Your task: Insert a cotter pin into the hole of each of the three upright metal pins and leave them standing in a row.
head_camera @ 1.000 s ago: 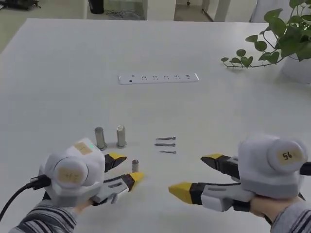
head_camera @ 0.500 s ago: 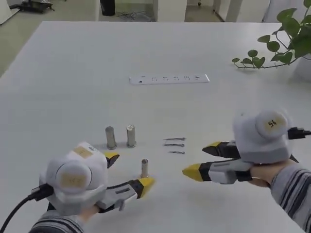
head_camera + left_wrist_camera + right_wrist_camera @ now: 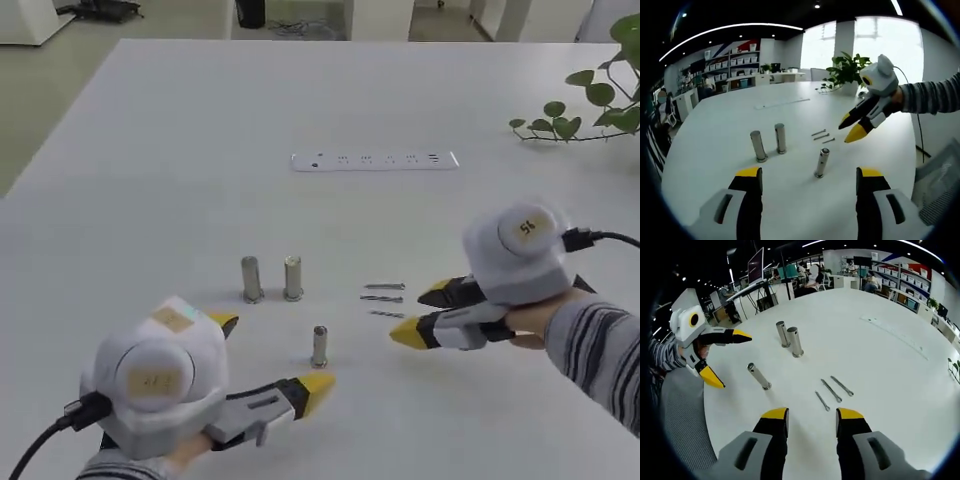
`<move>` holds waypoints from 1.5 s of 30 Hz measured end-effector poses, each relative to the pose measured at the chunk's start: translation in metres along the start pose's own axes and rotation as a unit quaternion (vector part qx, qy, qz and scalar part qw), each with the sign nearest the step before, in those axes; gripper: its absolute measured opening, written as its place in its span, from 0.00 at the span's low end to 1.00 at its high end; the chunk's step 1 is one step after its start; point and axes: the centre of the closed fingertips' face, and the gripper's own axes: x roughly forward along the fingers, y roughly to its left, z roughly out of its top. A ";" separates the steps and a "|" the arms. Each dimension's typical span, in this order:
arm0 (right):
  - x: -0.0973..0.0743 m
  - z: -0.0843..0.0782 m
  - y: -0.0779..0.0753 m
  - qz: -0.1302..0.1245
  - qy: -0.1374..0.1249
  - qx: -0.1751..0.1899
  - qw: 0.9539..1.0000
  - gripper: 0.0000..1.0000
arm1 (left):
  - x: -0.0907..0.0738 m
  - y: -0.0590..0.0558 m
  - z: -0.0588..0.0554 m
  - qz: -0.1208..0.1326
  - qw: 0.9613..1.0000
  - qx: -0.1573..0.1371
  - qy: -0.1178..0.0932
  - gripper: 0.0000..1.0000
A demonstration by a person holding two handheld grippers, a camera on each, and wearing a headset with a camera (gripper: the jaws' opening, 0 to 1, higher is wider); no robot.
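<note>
Left gripper (image 3: 272,351) and right gripper (image 3: 418,314): white bodies, black jaws, yellow tips. Metal pins (image 3: 292,277) silver-grey. Cotter pins (image 3: 385,299) look dark grey, too small to be sure. Table (image 3: 200,150) plain off-white. Power strip (image 3: 375,160) white. Sleeve (image 3: 600,350) grey with dark stripes. Plant (image 3: 590,95) green. Cable (image 3: 40,437) black.

The white table (image 3: 150,180) carries three loose cotter pins (image 3: 384,298), lying flat and roughly parallel, just ahead of the gap between the jaws of the right gripper (image 3: 414,316). One single metal pin (image 3: 320,346) stands upright just ahead of the jaws of the left gripper (image 3: 277,351), nearer its right-hand jaw and apart from it, while a pair of metal pins (image 3: 272,279) stands upright side by side farther ahead, toward its left-hand jaw. A white power strip (image 3: 375,161) lies flat well beyond both sets of jaws.
</note>
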 end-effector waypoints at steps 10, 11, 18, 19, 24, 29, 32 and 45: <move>0.017 0.001 -0.009 0.008 0.038 -0.028 0.999 0.18 | -0.006 0.009 -0.003 0.018 1.000 -0.013 0.007 0.80; 0.019 0.001 -0.009 0.009 0.042 -0.034 0.998 0.18 | -0.007 0.010 -0.004 0.020 1.000 -0.015 0.009 0.80; 0.026 -0.005 -0.008 0.010 0.073 -0.048 0.996 0.14 | -0.012 0.015 -0.006 0.031 0.999 -0.021 0.010 0.80; 0.026 -0.005 -0.008 0.009 0.073 -0.050 0.996 0.14 | -0.013 0.015 -0.007 0.032 0.999 -0.022 0.011 0.80; 0.026 -0.006 -0.005 0.007 0.089 -0.063 0.994 0.10 | -0.015 0.016 -0.009 0.032 0.999 -0.026 0.010 0.80; 0.026 -0.009 -0.006 0.004 0.113 -0.094 0.989 0.04 | -0.017 0.017 -0.008 0.032 0.999 -0.028 0.008 0.79; 0.026 -0.009 -0.009 0.001 0.123 -0.111 0.986 0.00 | -0.018 0.017 -0.007 0.031 0.999 -0.029 0.005 0.78; 0.029 -0.010 -0.017 0.002 0.134 -0.124 0.983 0.00 | -0.019 0.014 -0.008 0.024 0.999 -0.031 0.007 0.75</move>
